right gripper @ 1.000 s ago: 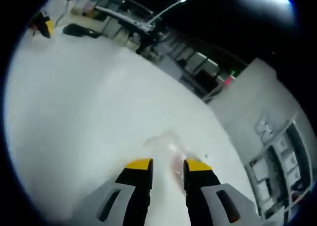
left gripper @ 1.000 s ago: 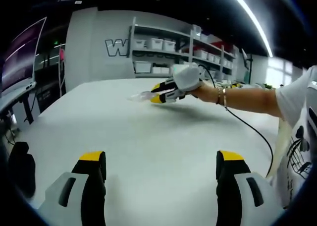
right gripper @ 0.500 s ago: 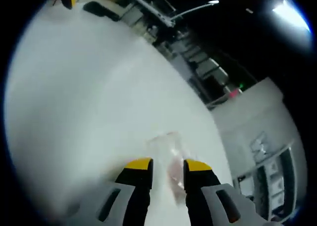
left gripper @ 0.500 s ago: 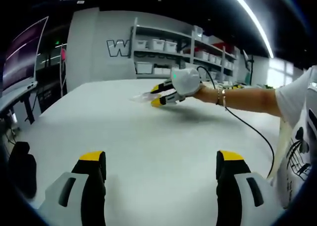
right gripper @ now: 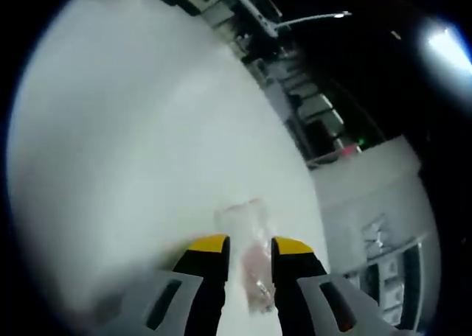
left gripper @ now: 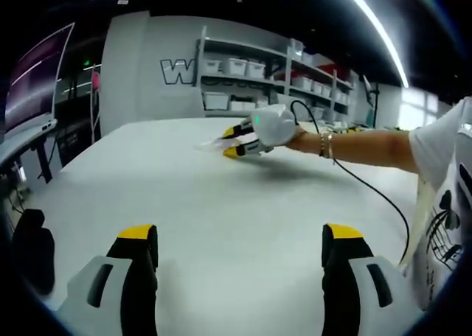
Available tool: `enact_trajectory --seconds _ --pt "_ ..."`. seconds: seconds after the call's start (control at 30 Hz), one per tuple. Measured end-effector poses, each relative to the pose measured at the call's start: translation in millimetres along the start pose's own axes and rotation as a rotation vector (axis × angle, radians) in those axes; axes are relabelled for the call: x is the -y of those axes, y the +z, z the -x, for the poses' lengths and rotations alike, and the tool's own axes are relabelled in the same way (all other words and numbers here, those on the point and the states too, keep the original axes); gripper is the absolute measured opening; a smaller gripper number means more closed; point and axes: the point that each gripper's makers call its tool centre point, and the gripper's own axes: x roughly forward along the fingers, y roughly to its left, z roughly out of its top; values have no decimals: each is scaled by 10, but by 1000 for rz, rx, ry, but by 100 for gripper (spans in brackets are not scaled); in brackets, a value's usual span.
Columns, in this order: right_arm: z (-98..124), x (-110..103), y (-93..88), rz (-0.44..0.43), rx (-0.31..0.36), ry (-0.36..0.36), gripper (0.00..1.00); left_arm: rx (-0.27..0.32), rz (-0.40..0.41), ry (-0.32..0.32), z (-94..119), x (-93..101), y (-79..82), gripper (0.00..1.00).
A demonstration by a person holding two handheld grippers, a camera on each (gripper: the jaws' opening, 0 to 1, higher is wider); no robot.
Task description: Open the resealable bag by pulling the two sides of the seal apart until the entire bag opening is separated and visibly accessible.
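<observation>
Left tongs [left gripper: 240, 236] gape wide, grasping nothing, low over the table [left gripper: 221, 196]; right tongs [right gripper: 247, 244], nearly closed, pinch the clear bag [right gripper: 249, 259].

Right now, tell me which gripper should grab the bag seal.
Right. The right gripper already has the bag between its jaws, while the left gripper hangs open, well short of it.

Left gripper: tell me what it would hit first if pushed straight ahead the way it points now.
Probably nothing soon: ahead of the left gripper lies bare white table. Farther on, roughly in line, the right gripper holds the clear resealable bag. Depth is unclear.
</observation>
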Motion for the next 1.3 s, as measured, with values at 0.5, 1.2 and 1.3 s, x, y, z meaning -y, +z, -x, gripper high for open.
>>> enact_trajectory --seconds 0.5,1.2,1.3 --pt "-99 92 -42 -70 -16 -74 14 -3 3 5 3 -32 1 91" --pt "-90 106 -93 -244 -1 -34 0 1 -2 6 34 -11 28 91" --pt "-8 185 -130 -320 10 -60 0 5 -4 7 49 2 38 91"
